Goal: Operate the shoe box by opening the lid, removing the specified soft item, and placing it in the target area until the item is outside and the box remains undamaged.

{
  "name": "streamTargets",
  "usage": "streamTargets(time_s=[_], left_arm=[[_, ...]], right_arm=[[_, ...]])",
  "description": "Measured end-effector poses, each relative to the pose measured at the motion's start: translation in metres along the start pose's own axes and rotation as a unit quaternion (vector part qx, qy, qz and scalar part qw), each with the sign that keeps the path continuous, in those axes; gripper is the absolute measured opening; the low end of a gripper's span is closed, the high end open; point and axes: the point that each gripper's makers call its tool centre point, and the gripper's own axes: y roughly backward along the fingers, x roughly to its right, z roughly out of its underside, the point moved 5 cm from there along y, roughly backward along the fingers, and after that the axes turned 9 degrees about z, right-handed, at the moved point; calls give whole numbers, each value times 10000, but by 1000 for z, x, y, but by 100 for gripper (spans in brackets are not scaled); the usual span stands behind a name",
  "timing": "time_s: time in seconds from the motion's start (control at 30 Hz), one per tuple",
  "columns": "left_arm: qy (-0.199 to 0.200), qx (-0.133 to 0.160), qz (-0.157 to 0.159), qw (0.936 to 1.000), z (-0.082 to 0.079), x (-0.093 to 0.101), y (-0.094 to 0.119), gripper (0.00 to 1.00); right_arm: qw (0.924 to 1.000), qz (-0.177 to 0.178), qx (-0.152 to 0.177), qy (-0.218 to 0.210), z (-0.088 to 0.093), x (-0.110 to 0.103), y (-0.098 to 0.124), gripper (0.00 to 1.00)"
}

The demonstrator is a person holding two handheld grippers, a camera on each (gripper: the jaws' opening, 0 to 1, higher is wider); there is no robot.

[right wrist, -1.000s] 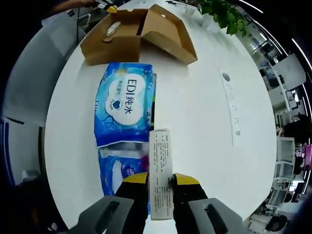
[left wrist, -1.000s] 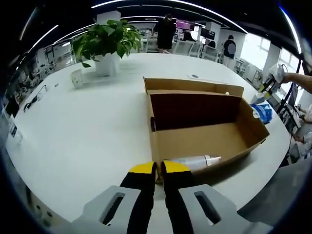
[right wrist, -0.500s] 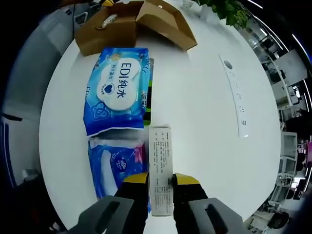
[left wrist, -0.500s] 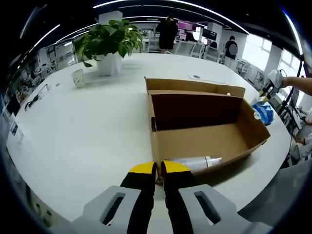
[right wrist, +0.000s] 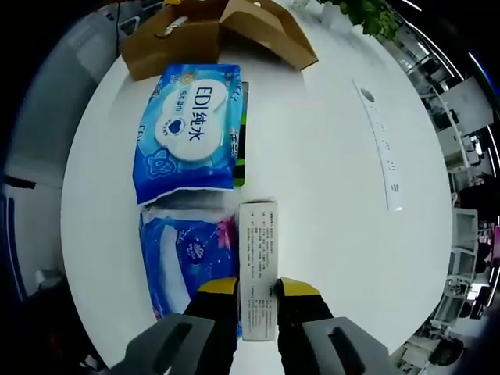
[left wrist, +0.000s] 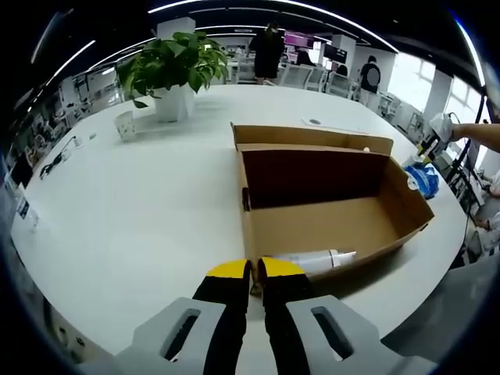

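Observation:
The open brown shoe box [left wrist: 312, 176] lies on the white table [left wrist: 141, 211], its lid [left wrist: 312, 137] folded back behind it. A white bottle [left wrist: 308, 259] rests inside against the near wall. My left gripper [left wrist: 254, 269] is shut on that near wall's rim. My right gripper [right wrist: 258, 287] is shut on a slim white printed carton [right wrist: 258, 250], held just right of two blue soft wipe packs, an upper pack [right wrist: 191, 129] and a lower pack [right wrist: 187, 258], lying on the table. The shoe box [right wrist: 180, 43] is far up in the right gripper view. From the left gripper view, the right gripper [left wrist: 437, 129] is beyond the box's right end.
A potted plant [left wrist: 172, 66] and a small white cup [left wrist: 125, 125] stand at the table's far left. A long white strip [right wrist: 379, 148] lies on the table to the right of the packs. People stand among desks in the background. The table edge curves close behind the packs.
My right gripper has drawn back from the box with the carton, so more of the lower blue pack shows. The left gripper and the box have not moved.

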Motion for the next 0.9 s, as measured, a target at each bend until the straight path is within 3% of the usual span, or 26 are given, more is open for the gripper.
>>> streamTargets(time_s=[0.23, 0.57, 0.73, 0.9], left_arm=[[-50, -45, 6, 10000, 0, 0, 0, 3], [-54, -67, 56, 9999, -1, 0, 1, 4], [-238, -122, 80, 9996, -4, 0, 0, 5], [-443, -138, 117, 9989, -8, 0, 0, 5]], right_arm=[[9999, 108, 3, -13, -1, 3, 1, 15], [9992, 374, 54, -161, -2, 9, 7, 25], [9964, 667, 240, -468, -5, 10, 22, 37], [9920, 825, 339, -892, -3, 1, 34, 40]])
